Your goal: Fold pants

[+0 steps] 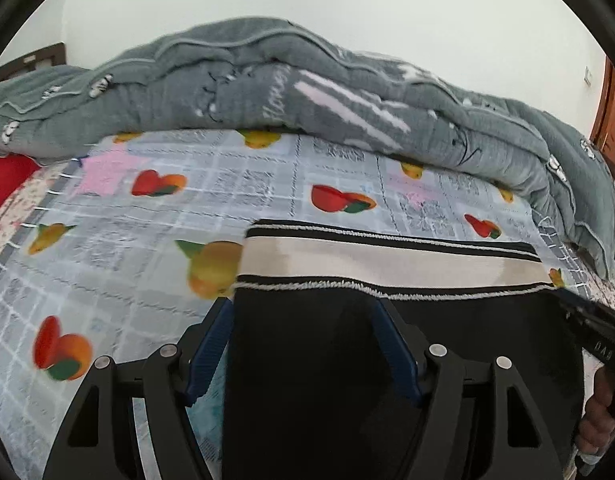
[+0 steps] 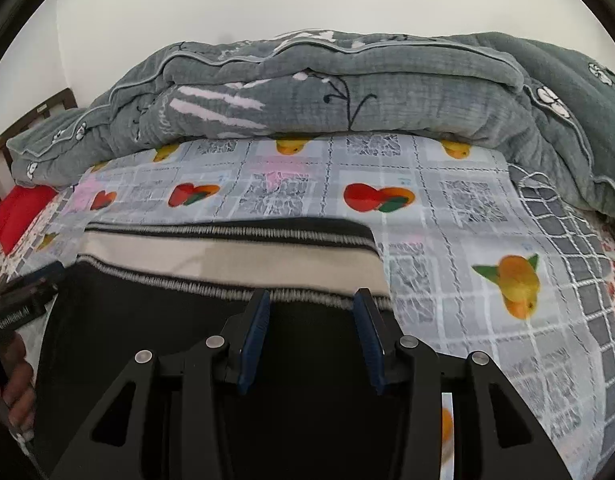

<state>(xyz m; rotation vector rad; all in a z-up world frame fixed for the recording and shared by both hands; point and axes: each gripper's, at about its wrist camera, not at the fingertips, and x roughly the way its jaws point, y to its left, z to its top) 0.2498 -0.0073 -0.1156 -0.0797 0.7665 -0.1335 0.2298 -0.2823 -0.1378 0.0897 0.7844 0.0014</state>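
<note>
Left wrist view: the left gripper (image 1: 303,312) has its 2 blue-padded fingers (image 1: 211,354) spread wide over the near left end of the black pants (image 1: 307,380). The left finger sits just beside the pants' left edge and the right finger lies over the black cloth; whether either pad presses the fabric cannot be told. The pants' striped waistband (image 1: 387,262), cream between black-and-white bands, lies just beyond the fingertips, flat on the fruit-printed bedsheet (image 1: 107,248). Only this view shows the right gripper (image 1: 595,332) from outside, at the pants' right end, with the person's hand (image 1: 597,420) on its grip.

Right wrist view: the right gripper (image 2: 311,300) has its 2 fingers (image 2: 253,336) moderately apart, with black pants (image 2: 147,340) cloth between and under them and tips reaching the lower stripe of the waistband (image 2: 227,254). A pinch cannot be confirmed. Here the left gripper (image 2: 23,300) appears at the far left edge, held by a hand (image 2: 11,380). A grey folded quilt (image 2: 387,96) lies along the bed's far side.
</note>
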